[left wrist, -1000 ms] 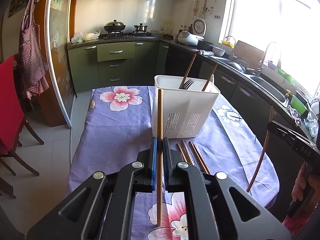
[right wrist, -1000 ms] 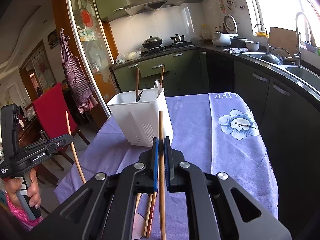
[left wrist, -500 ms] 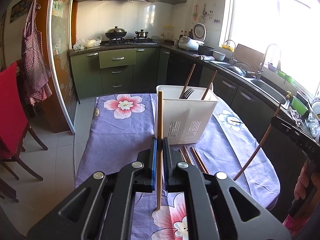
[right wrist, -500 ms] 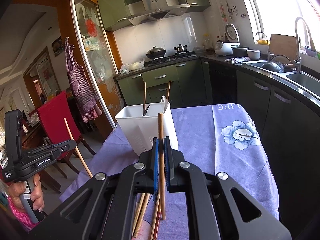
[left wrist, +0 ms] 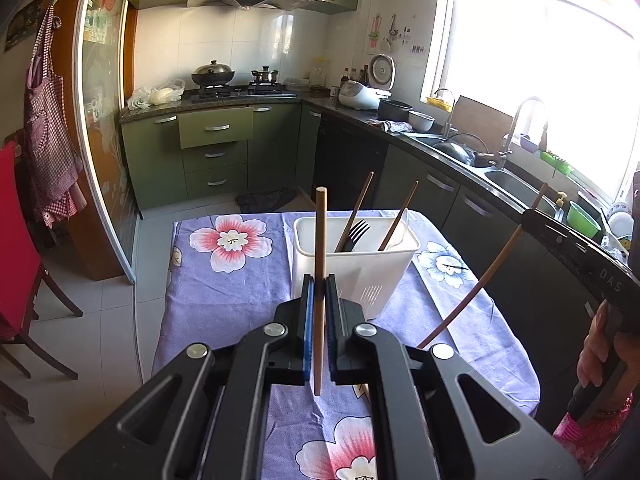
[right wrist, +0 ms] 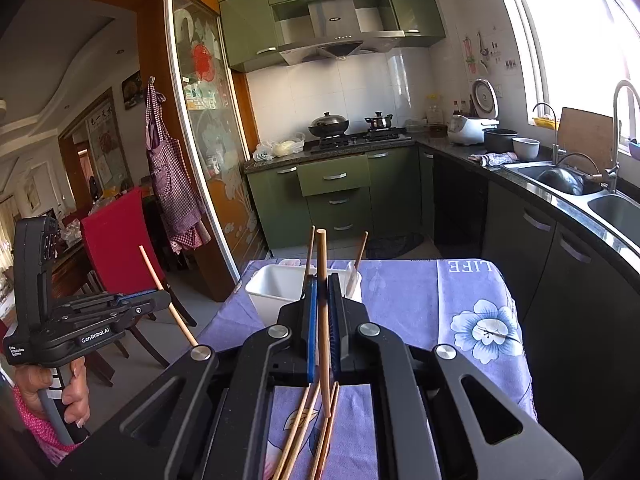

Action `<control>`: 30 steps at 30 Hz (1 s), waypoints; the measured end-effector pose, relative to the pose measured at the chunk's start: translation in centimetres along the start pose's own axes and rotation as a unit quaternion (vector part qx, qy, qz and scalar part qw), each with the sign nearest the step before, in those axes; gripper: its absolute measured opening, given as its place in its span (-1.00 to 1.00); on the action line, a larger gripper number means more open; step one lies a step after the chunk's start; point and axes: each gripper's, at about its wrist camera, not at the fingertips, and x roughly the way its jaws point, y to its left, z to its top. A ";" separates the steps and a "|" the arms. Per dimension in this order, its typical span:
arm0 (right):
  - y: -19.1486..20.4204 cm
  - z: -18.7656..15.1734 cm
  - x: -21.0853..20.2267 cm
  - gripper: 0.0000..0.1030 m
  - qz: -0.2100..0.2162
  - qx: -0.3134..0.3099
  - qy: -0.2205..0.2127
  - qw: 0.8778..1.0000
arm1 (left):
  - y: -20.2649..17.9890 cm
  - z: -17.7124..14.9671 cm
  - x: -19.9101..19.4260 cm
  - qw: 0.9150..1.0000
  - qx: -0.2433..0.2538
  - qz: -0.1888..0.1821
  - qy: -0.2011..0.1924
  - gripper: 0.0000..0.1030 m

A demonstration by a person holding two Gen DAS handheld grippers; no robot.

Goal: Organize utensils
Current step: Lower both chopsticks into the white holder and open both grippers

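Observation:
My left gripper (left wrist: pixel 319 284) is shut on a wooden chopstick (left wrist: pixel 320 240), held upright above the table, short of the white utensil holder (left wrist: pixel 356 268). The holder contains two chopsticks and a black fork (left wrist: pixel 354 234). My right gripper (right wrist: pixel 321 284) is shut on another chopstick (right wrist: pixel 322 272), also upright, with the holder (right wrist: pixel 276 288) just beyond it. Several loose chopsticks (right wrist: pixel 304 428) lie on the cloth under the right gripper. Each gripper shows in the other's view: the right one at the right edge (left wrist: pixel 532 220), the left one at the left (right wrist: pixel 160 298).
The table carries a purple flowered cloth (left wrist: pixel 240 280). A red chair (right wrist: pixel 116 236) stands left of the table. Dark kitchen cabinets and a sink (right wrist: pixel 600 204) run along the right side. Tiled floor lies left of the table.
Both grippers have risen and pulled back with their chopsticks, so the holder now looks lower and farther away. The loose chopsticks stayed on the cloth.

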 end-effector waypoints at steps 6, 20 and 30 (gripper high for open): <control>1.4 4.1 0.4 -0.88 0.014 -0.017 -0.012 1.000 | -0.6 3.5 -1.1 1.000 0.016 -0.014 -0.014 -0.89; 2.3 14.5 2.2 -0.88 0.010 -0.022 -0.068 0.997 | -1.2 12.5 -3.1 0.995 0.018 -0.022 -0.097 -0.89; -0.2 11.4 9.8 -0.88 0.007 0.012 -0.001 1.000 | -1.1 11.9 5.1 0.999 0.015 0.005 -0.043 -0.89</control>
